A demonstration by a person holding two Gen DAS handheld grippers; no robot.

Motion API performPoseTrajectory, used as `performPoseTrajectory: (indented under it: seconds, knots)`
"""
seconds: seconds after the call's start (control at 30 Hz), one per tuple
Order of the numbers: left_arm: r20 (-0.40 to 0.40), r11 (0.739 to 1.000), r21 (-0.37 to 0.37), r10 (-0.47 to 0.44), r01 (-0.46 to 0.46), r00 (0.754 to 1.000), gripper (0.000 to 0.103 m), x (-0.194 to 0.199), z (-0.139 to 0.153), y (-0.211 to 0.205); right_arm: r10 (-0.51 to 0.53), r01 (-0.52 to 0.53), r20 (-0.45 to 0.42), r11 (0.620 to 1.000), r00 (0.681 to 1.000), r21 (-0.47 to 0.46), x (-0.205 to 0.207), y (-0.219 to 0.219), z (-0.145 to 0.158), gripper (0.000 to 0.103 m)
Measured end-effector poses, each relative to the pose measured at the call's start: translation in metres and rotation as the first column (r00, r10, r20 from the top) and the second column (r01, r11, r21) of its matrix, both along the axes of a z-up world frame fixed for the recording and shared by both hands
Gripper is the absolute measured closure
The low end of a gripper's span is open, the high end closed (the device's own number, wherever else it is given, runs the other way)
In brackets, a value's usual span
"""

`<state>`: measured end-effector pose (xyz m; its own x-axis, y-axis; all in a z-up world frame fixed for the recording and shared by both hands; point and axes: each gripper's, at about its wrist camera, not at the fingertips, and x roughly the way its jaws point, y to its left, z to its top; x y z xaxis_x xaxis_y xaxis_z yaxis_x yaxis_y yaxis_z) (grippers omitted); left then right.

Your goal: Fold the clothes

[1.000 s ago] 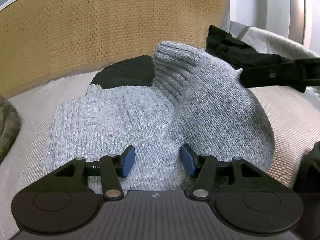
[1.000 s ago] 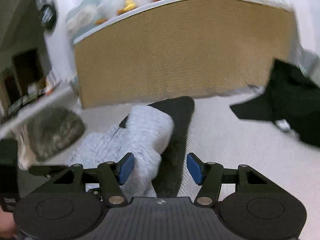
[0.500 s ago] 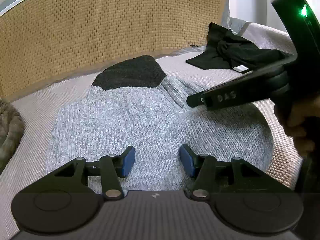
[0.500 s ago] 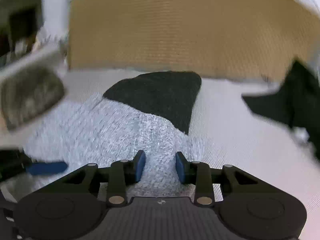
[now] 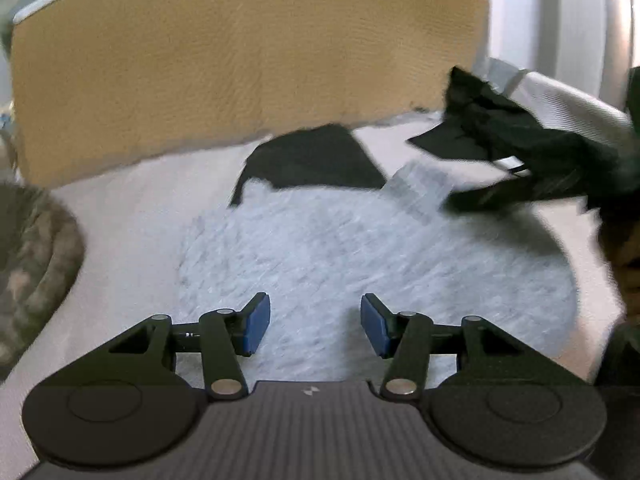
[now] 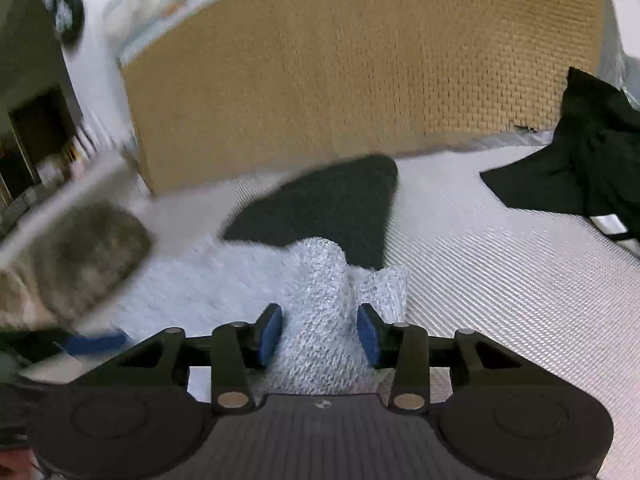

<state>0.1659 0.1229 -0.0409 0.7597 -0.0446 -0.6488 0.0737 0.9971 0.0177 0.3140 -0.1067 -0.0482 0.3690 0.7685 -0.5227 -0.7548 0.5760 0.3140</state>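
The light grey knit sweater (image 5: 360, 256) lies spread on the pale woven couch seat (image 6: 500, 264). It looks soft, floppy and thick, best pinched at a bunched edge. The right gripper (image 6: 319, 334) is opening around a raised fold; the left gripper (image 5: 315, 322) hovers half-open, empty.

The knitted sweater (image 5: 360, 248) is spread on the woven mattress surface (image 6: 500, 280), in front of the upright woven panel (image 5: 248, 60). A flat cloth (image 5: 316, 164) is laid behind the sweater, partly tucked under its far edge. A crumpled garment (image 5: 500, 128) is heaped to the right, near the panel's end. A furry bundle (image 5: 28, 256) is set at the left edge. A raised fold of the sweater is placed between the pads of the right claw (image 6: 319, 334).
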Motion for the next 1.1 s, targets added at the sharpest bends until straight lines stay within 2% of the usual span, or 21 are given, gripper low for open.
performPoseTrajectory:
  seconds: [0.07, 0.17, 0.23, 0.33, 0.4, 0.47, 0.53, 0.7, 0.77, 0.87, 1.1]
  knots:
    - [-0.042, 1.0, -0.013, 0.016, -0.017, 0.999, 0.048, 0.004, -0.013, 0.005, 0.001, -0.002, 0.019, 0.999, 1.0, 0.046, -0.006, -0.005, 0.01, 0.058]
    - [-0.024, 0.997, -0.054, 0.046, -0.047, 0.999, 0.046, -0.001, -0.027, 0.008, 0.052, -0.057, 0.144, 0.998, 0.988, 0.031, -0.028, -0.002, 0.02, 0.058]
    - [-0.022, 0.997, -0.057, 0.059, -0.06, 0.998, 0.046, -0.002, -0.027, 0.007, 0.121, -0.117, 0.24, 0.993, 0.963, -0.031, -0.047, 0.006, 0.019, 0.058]
    - [-0.03, 0.997, -0.054, 0.058, -0.059, 0.998, 0.046, -0.002, -0.026, 0.006, 0.151, -0.093, 0.36, 0.98, 0.92, -0.174, -0.064, 0.02, 0.002, 0.058]
    - [-0.032, 0.997, -0.055, 0.054, -0.056, 0.998, 0.046, -0.002, -0.025, 0.007, 0.121, -0.076, 0.319, 0.985, 0.94, -0.152, -0.054, 0.018, -0.008, 0.058]
    - [-0.033, 0.997, -0.055, 0.05, -0.052, 0.998, 0.046, -0.003, -0.025, 0.007, 0.077, -0.059, 0.208, 0.994, 0.975, -0.088, -0.034, 0.01, -0.013, 0.054]
    - [-0.031, 0.997, -0.052, 0.053, -0.054, 0.998, 0.046, -0.003, -0.025, 0.007, 0.056, -0.047, 0.132, 0.996, 0.99, -0.071, -0.023, 0.007, -0.015, 0.05]
    - [-0.023, 0.997, -0.041, 0.067, -0.068, 0.997, 0.046, -0.004, -0.027, 0.004, 0.04, -0.032, 0.119, 0.997, 0.992, -0.073, -0.022, 0.008, -0.017, 0.048]
    - [-0.03, 0.997, -0.04, 0.065, -0.066, 0.997, 0.046, -0.003, -0.027, 0.004, 0.024, -0.02, 0.075, 0.999, 0.997, -0.047, -0.018, 0.004, -0.021, 0.046]
    - [-0.044, 0.998, -0.038, 0.053, -0.054, 0.998, 0.046, -0.005, -0.025, 0.006, 0.026, -0.024, 0.056, 0.999, 0.998, -0.041, -0.016, 0.0, -0.023, 0.044]
    - [-0.059, 0.999, 0.023, 0.043, -0.042, 0.997, 0.046, -0.003, -0.023, -0.001, 0.03, -0.027, 0.056, 0.998, 0.998, -0.054, -0.016, 0.001, -0.022, 0.043]
